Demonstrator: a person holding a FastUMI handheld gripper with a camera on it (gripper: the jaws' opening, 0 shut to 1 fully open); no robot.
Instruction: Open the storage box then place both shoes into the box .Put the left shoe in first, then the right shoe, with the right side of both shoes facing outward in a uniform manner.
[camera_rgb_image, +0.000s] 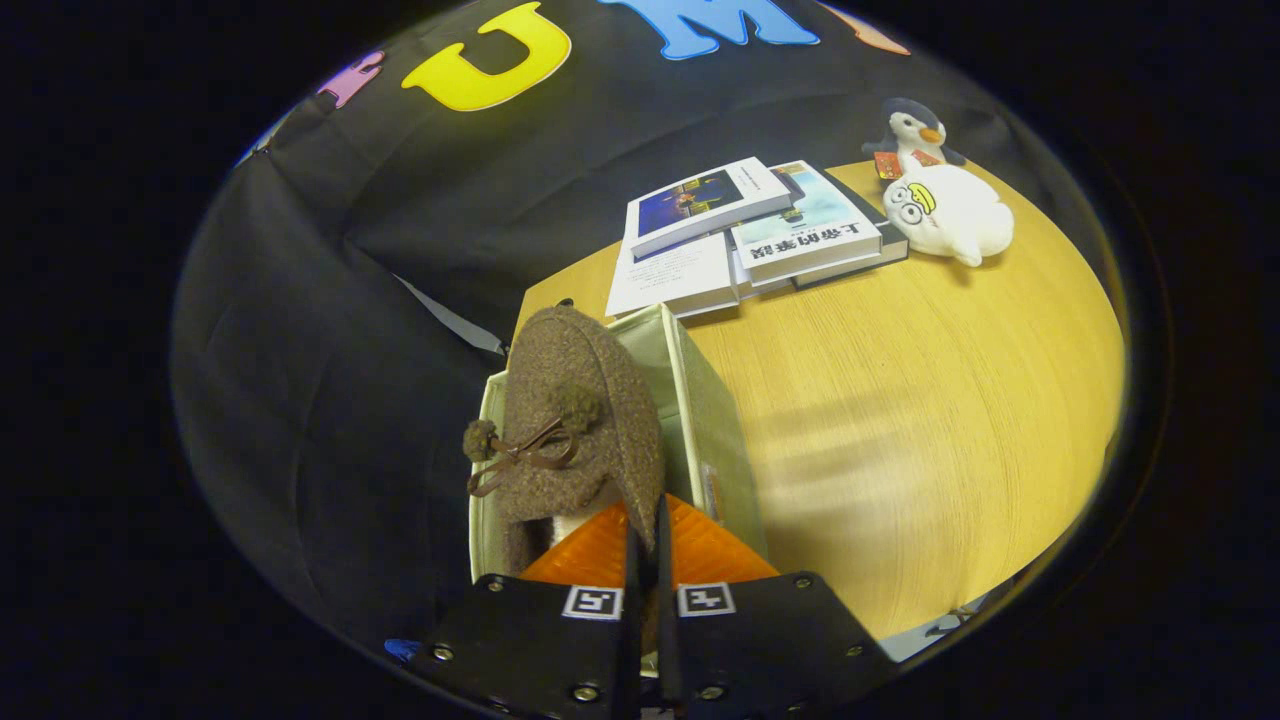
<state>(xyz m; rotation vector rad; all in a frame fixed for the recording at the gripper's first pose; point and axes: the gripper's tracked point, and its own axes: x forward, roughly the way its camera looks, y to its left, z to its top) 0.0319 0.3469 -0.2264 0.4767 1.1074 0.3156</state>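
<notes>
Fingers (600, 560) of the hand-held gripper (645, 550) are seen closed almost together at the bottom centre of the frame, clamped on the rear edge of a brown fuzzy wool shoe (580, 420) with a small pompom and a thin brown lace bow. Only a narrow slit is left between the two fingers, and the shoe's heel rim is pinched in it. The shoe is held toe-forward, stretching away from the fingers toward the middle of the frame, with its upper turned to the left.

Directly under and around the shoe, a pale beige fabric storage box (705, 420) with an open top is seen; the shoe is hung over the box's opening, its toe reaching the far rim. Whether the sole is resting on anything inside cannot be told. The box is set at the left edge of a light wooden round table (930, 420), which fills the right half of the frame.

Beyond the box, in the upper centre, a loose stack of paperback books (750, 235) is laid on the table. Just right of the books, a white plush toy with round eyes (950, 215) is placed, and behind it a small grey-and-white plush penguin (912, 135) is stood.
</notes>
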